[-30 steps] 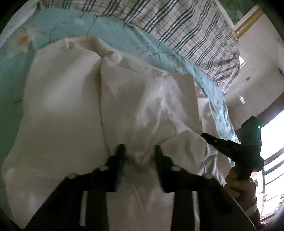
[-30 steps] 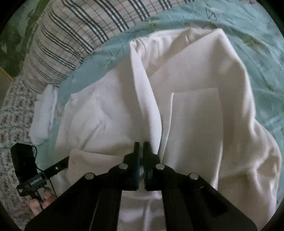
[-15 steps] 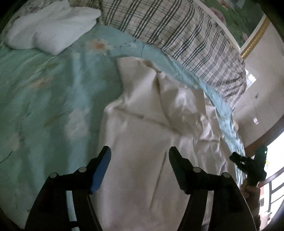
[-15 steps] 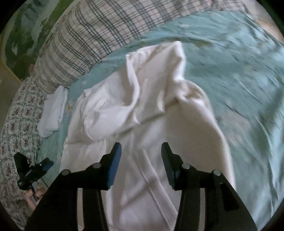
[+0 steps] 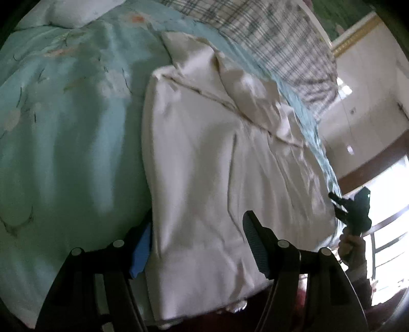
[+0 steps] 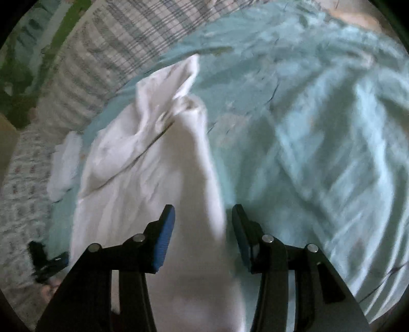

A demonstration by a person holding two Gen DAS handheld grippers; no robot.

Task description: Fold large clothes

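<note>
Left claw and right claw both gape wide, fingers parted, gripping nothing, each held in a hand

From my left wrist view, the garment lies on the bedsheet, running from 6 toward 12 o'clock, with bare sheet at 9. The plaid pillow sits behind it at 1 o'clock, a smaller folded cloth at 11, and my right gripper at 3.
</note>
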